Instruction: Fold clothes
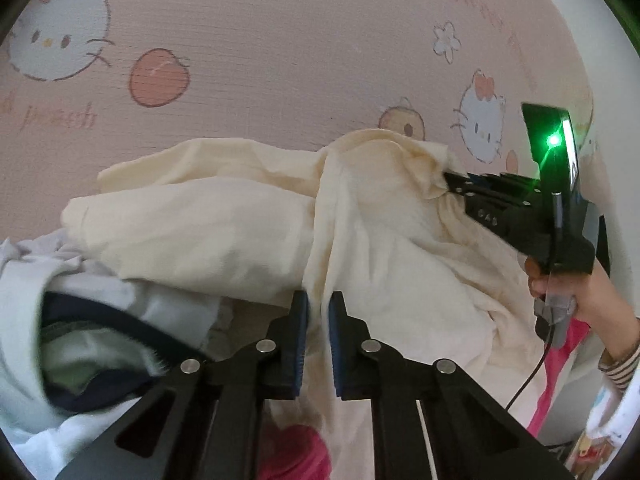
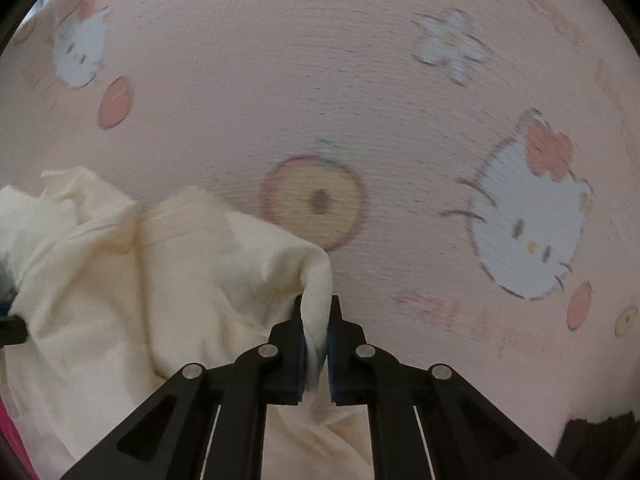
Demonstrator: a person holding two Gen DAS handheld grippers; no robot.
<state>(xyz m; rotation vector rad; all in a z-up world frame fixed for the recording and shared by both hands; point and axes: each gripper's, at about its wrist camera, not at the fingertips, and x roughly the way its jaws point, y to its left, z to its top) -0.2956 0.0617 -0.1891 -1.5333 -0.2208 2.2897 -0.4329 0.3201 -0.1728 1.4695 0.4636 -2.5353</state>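
On the bed: a pink ribbed sheet printed with white cat faces, peaches and flowers (image 1: 280, 60) covered the whole background of both wrist views.
Cream garment: a large, crumpled cream-coloured cotton garment (image 1: 224, 220) lay bunched on the near part of the sheet, its folds rising toward the right.
Laundry pile: a heap of white and navy-trimmed clothes (image 1: 80, 320) sat just left of the cream garment, touching its edge.
Pink cloth: a bright pink piece of fabric (image 1: 296, 452) showed below the cream garment at the bottom edge.
Left gripper: the black two-finger left gripper with blue pads (image 1: 318, 304) was pinched tight on a fold of the cream garment near its lower edge.
Right gripper: the black two-finger right gripper (image 2: 316, 308), held by a hand (image 1: 560, 284) in a striped sleeve (image 1: 620, 364), was clamped on a raised corner of the same garment, cloth bulging between the pads.
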